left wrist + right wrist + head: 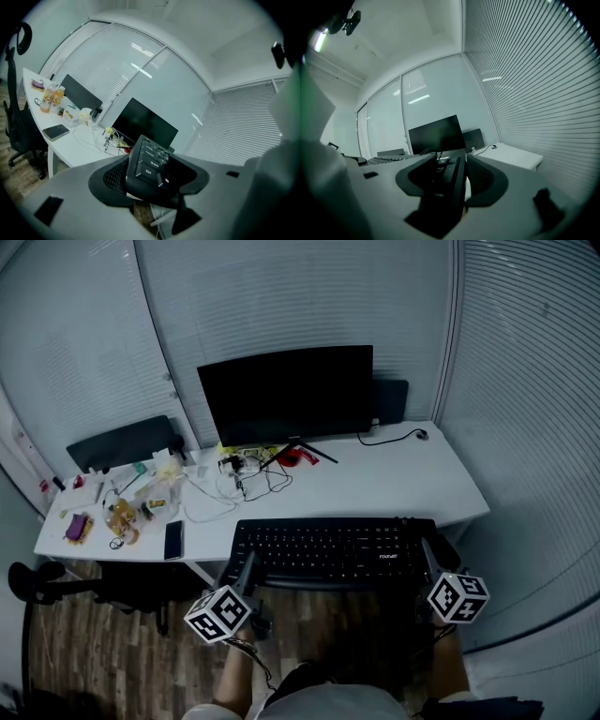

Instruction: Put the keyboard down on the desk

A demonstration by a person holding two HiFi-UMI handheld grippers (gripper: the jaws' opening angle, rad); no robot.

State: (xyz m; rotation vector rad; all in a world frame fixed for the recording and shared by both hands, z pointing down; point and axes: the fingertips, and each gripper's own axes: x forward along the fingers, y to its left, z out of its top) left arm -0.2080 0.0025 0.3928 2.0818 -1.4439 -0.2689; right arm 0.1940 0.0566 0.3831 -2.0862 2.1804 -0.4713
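Note:
A black keyboard (328, 552) hangs level just in front of the white desk's (394, 486) near edge, its far side over the desk rim. My left gripper (246, 570) is shut on its left end, and my right gripper (427, 554) is shut on its right end. The left gripper view shows the keyboard's corner keys (149, 165) pinched between the dark pads. In the right gripper view the keyboard's end (446, 180) stands edge-on between the pads.
A black monitor (286, 395) stands at the desk's back middle, with tangled cables (246, 479) under it. A phone (173, 540), bottles and small clutter (122, 512) lie at the left. A black office chair (56, 587) stands at the left on the wood floor.

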